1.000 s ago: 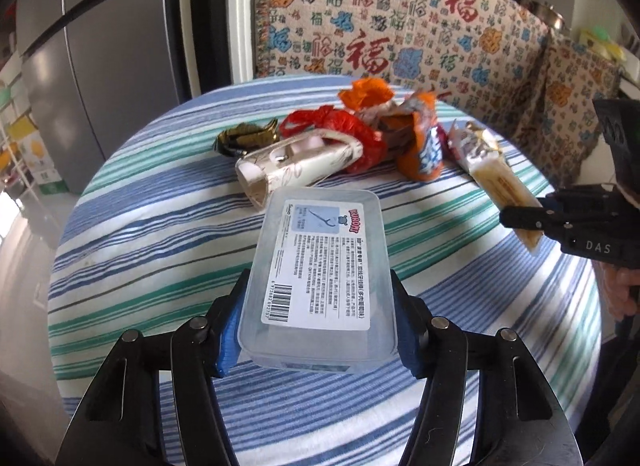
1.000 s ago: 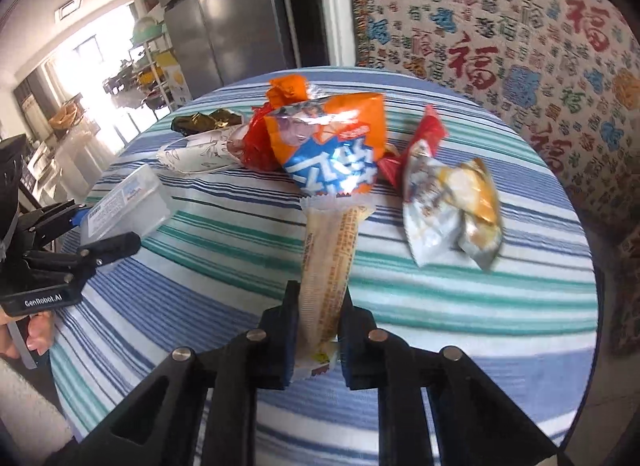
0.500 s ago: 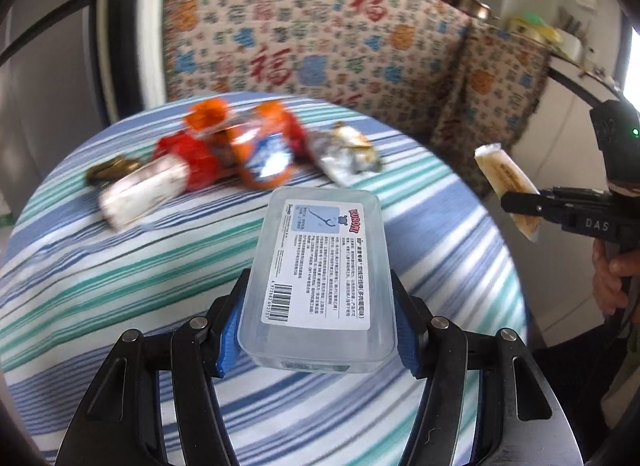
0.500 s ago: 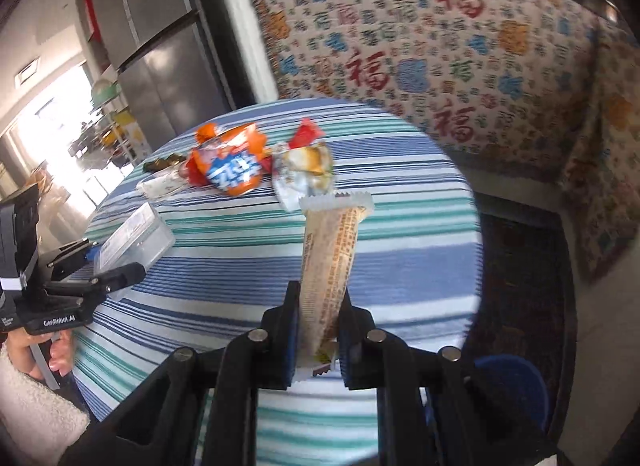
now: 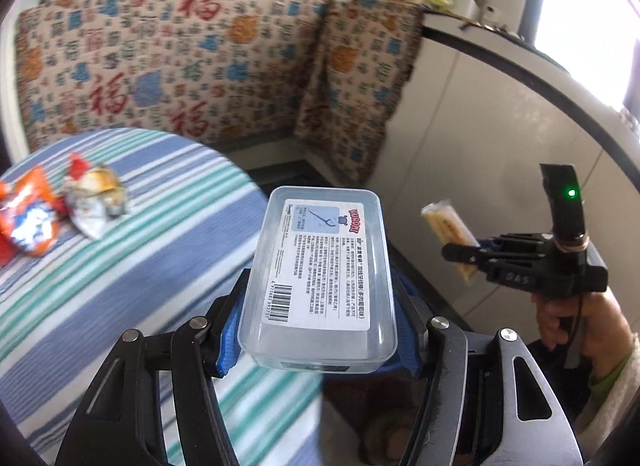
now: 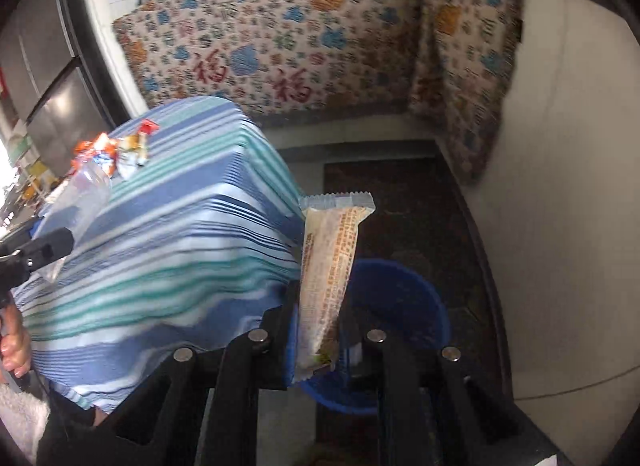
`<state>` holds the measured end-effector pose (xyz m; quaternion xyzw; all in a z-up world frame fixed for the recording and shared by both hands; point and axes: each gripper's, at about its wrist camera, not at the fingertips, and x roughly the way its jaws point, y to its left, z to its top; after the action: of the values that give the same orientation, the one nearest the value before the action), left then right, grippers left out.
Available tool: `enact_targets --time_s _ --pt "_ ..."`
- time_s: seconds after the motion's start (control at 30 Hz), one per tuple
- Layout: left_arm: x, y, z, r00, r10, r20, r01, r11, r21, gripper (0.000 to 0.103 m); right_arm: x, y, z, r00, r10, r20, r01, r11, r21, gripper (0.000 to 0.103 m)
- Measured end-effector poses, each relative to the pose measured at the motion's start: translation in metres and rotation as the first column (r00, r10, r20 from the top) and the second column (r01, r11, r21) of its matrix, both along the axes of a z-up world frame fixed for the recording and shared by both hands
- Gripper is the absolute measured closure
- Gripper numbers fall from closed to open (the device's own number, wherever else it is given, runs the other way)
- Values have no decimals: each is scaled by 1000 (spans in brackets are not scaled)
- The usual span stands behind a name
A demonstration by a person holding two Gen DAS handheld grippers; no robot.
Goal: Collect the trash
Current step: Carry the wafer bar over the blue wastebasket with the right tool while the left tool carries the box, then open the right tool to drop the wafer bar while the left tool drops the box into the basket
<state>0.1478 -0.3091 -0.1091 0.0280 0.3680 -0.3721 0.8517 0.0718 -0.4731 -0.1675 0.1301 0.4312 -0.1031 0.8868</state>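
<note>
My left gripper (image 5: 318, 330) is shut on a clear plastic box (image 5: 320, 274) with a white label, held past the table's right edge. My right gripper (image 6: 318, 340) is shut on a long beige snack wrapper (image 6: 330, 270), held above a blue bin (image 6: 394, 330) on the floor. The wrapper (image 5: 450, 231) and right gripper (image 5: 460, 252) show at the right of the left wrist view. The box (image 6: 78, 201) and left gripper (image 6: 44, 250) show at the left of the right wrist view. Several wrappers (image 5: 52, 205) lie on the striped table (image 5: 140, 258).
The round table with striped cloth (image 6: 168, 246) stands left of the bin. A patterned cloth (image 5: 200, 53) covers furniture behind. A white counter wall (image 6: 560, 225) is on the right. Dark floor (image 6: 400, 193) lies between table and wall.
Both grippers have swung right, off the table, each with its item. The blue bin has come into view under the wrapper in the right wrist view.
</note>
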Motion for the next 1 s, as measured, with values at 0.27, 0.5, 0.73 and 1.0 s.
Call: enact_targets --time_s 0.27,0.5,0.73,1.0 --pt "-2 -88 -40 991 -128 -48 130 991 30 39 -16 -39 -28 998 -39 -46 40 999 23 87" --pt "21 -124 -69 984 -150 -100 155 986 55 39 -23 -62 -49 995 -59 -85 62 998 33 87" --pt "41 -143 -87 976 -163 -143 172 984 53 39 -19 -71 -65 994 -43 -99 48 998 49 86" --pt "53 -152 -90 977 -147 -155 153 988 29 19 -17 -72 -68 996 -40 -78 42 999 23 57"
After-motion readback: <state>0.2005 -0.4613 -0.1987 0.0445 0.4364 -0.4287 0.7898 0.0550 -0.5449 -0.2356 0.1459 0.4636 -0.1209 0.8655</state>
